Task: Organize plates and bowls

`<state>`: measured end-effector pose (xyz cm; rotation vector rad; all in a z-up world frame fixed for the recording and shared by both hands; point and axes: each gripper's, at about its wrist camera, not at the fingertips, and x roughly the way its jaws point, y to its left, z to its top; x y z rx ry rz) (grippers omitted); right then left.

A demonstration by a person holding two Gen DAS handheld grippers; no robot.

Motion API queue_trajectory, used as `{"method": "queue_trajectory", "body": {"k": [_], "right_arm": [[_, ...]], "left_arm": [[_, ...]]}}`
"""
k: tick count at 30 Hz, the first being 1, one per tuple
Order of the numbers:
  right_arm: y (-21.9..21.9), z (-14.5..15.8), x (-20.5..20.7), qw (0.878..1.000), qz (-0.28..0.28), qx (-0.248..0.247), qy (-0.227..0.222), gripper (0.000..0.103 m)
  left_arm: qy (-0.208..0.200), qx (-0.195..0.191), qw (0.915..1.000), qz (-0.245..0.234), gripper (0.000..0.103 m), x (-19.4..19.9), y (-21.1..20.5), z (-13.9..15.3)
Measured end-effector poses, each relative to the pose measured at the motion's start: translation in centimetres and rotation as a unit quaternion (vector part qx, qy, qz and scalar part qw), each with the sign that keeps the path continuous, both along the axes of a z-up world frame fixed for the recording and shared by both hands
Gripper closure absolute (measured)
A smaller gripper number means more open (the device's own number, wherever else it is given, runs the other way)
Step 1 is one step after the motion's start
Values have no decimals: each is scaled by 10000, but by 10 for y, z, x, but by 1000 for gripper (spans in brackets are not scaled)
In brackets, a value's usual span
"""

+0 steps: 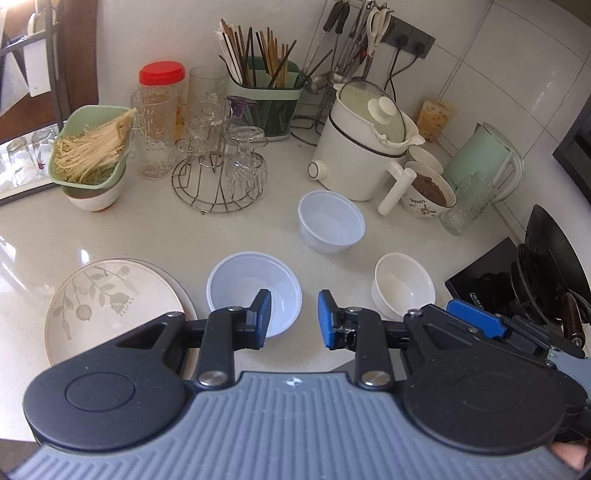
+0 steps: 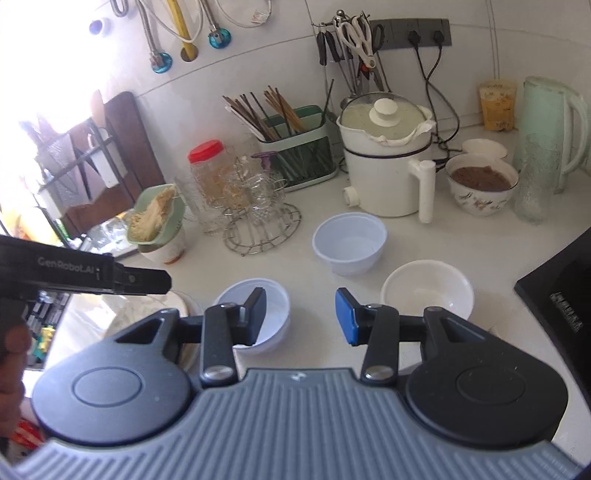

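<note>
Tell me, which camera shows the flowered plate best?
The left wrist view: the plate shows most of its leaf pattern, only its near edge hidden by the hand-held gripper. In the right wrist view it is washed out and mostly hidden behind both grippers.

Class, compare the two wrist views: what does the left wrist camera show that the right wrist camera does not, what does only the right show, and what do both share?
Only the left wrist view shows the floral plate clearly and the black wok.

Only the right wrist view shows the wall pipes and valves.

Both show the three empty white bowls, the white cooker and the chopstick holder. The left gripper and right gripper are open, holding nothing.
</note>
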<state>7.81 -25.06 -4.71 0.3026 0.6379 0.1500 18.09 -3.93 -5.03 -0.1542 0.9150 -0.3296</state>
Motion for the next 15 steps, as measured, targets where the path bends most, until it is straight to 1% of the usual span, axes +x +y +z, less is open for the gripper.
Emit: {"method": "queue_trajectory", "body": {"k": [2,8,9,10,11,12,13,14,15], "right_arm": [[4,0,3,9999,-60,-131,10,58],[2,0,15,9995,-283,-35,109,58],[2,0,18,9994,-322,-43,108,54],[3,0,20,9992,-379,-65,96,42],[3,0,21,9989,-456,-99,69,32],[3,0,22,9984,-555,-129,45,20],[2,0,23,9977,-659,-126,18,18],[1,0,24,9974,-716,-89,4,18],[0,0,25,9973,-729,-55,16,18]], "left_arm": [[14,10,10000,-76,71,7,0,-2],[11,-26,9996,-269,71,29,-2,-5],[8,-26,9995,-306,71,33,-2,-6],[8,-23,9994,-348,70,37,-3,-6],[18,-12,9993,-386,65,40,-3,-7],[21,0,9992,-410,61,43,-3,-7],[14,4,9990,-442,54,46,-3,-7],[0,23,9988,-485,48,48,-3,-7],[-18,74,9986,-523,46,51,-3,-8]]}}
